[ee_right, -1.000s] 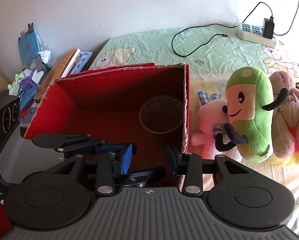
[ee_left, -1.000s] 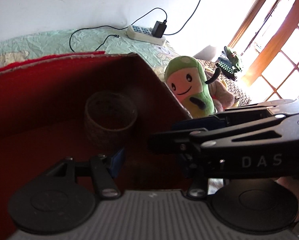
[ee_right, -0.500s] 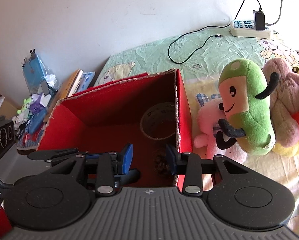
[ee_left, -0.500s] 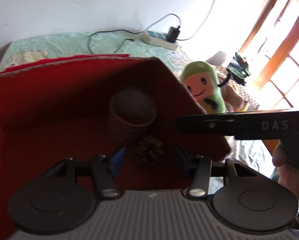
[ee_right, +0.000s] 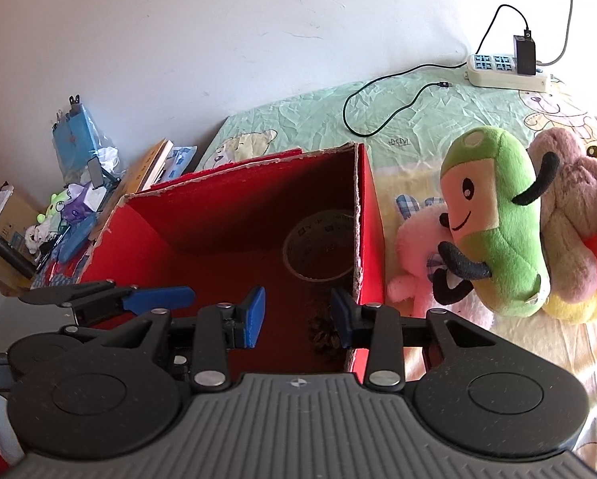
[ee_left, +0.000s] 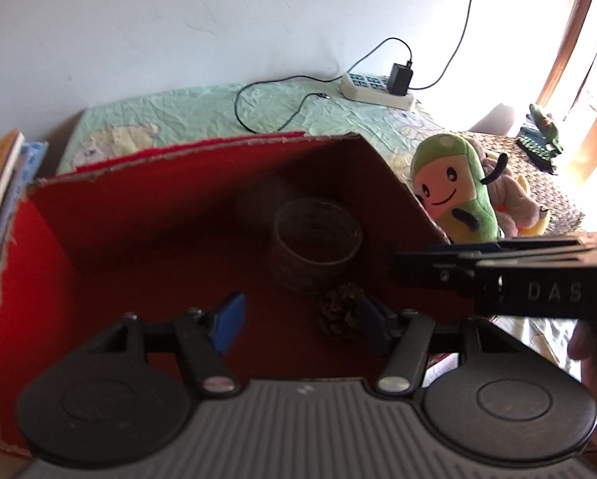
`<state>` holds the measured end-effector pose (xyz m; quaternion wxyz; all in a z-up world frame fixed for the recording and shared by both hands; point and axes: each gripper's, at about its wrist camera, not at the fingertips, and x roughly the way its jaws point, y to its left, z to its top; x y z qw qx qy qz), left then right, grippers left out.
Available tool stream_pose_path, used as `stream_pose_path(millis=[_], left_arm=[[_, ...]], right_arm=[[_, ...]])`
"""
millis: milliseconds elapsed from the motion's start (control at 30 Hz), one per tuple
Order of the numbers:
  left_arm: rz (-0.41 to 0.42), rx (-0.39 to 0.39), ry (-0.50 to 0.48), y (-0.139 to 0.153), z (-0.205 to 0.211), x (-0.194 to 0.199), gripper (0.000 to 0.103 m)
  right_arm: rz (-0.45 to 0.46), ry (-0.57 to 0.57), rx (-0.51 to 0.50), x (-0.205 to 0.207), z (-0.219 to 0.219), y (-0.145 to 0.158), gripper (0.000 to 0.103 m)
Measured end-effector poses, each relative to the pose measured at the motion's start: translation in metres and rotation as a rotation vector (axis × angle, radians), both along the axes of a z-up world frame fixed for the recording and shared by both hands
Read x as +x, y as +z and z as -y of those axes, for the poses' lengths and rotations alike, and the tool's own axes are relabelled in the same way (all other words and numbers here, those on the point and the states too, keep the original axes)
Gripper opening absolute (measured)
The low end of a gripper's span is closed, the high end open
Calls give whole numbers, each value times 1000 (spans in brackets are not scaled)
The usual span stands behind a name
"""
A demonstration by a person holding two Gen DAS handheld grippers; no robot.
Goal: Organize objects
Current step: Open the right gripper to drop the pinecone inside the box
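Observation:
A red cardboard box (ee_left: 130, 215) (ee_right: 202, 231) stands open on the bed. Inside it are a roll of tape (ee_left: 316, 237) (ee_right: 318, 249) and a pine cone (ee_left: 338, 313) (ee_right: 320, 333) in front of the roll. My left gripper (ee_left: 298, 321) is open and empty above the box's near side, the pine cone just inside its right finger. My right gripper (ee_right: 298, 313) is open and empty over the box's near right corner. The right gripper also shows from the side in the left wrist view (ee_left: 498, 275). A green plush toy (ee_left: 454, 191) (ee_right: 494, 223) lies right of the box.
A pink plush (ee_right: 422, 247) and a brown-pink plush (ee_right: 578, 231) lie beside the green one. A power strip (ee_right: 506, 72) with charger and black cable (ee_right: 382, 107) lies at the bed's far side. Books (ee_right: 150, 167) and clutter (ee_right: 74, 207) are left of the box.
Both grippers have pulled back and up from the box. The pine cone, hidden one second ago, now lies on the box floor in front of the tape roll.

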<state>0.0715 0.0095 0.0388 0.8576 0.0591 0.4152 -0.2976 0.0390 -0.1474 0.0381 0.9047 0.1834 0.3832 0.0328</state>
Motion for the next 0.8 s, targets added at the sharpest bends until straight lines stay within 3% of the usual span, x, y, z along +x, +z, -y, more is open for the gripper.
stream_pose_path(millis=[300,433,800], left_arm=[[21,74,93,10,2,-15,71],[44,105,138,15,1,-25,77],[70,139,272,25,-7,-52,84]], right_arm=[[58,3,25,-16,3,5,39],[83,12,21,-25,2,8,40],[126,89,24,-43,-7,15,40]])
